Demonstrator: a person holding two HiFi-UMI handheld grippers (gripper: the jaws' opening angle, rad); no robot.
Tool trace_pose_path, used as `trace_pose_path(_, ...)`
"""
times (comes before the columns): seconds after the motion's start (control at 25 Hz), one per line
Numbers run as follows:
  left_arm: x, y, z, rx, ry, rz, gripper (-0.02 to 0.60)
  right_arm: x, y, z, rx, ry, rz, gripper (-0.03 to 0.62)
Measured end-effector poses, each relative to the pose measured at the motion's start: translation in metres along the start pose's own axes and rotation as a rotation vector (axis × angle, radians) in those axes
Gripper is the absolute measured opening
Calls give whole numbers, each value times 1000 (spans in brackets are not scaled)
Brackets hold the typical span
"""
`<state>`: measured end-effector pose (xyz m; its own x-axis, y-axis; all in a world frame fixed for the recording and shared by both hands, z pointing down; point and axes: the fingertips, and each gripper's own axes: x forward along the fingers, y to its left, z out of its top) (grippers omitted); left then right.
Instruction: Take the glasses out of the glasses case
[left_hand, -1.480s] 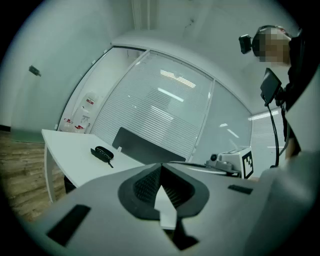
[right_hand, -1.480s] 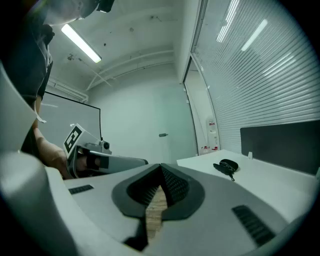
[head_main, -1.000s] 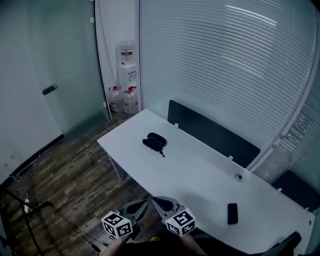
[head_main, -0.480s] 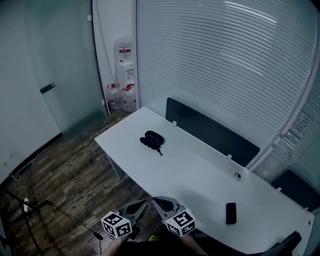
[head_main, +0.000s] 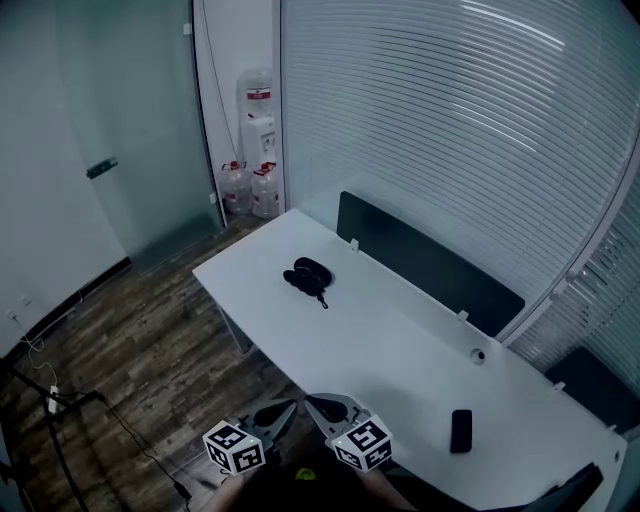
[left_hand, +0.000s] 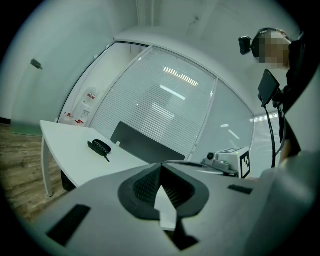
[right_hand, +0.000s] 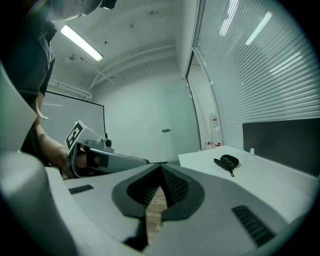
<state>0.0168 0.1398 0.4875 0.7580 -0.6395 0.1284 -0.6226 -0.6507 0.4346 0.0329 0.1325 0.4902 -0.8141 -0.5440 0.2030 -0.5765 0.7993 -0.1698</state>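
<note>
The glasses case (head_main: 308, 275) is small, black and oval. It lies flat on the white table (head_main: 400, 350) towards the far left end, well away from the edges. A thin dark cord (head_main: 322, 298) trails from it towards the near side. It is too small to tell whether it is open.

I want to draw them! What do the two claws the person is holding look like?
The left claw and right claw are smooth grey shells that taper to a point, with black ribbed pads inside. Each carries a white cube printed with black square markers.
</note>
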Motion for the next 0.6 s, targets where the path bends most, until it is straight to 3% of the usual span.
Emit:
trace_pose_path(0.32,-3,5,-1,-4,1,18,11,4,-5,-1,24,-2,4,15)
trace_pose_path(0.6,6,6,-2,-9,18,-12,11,7,-13,0,3,4,-23,15)
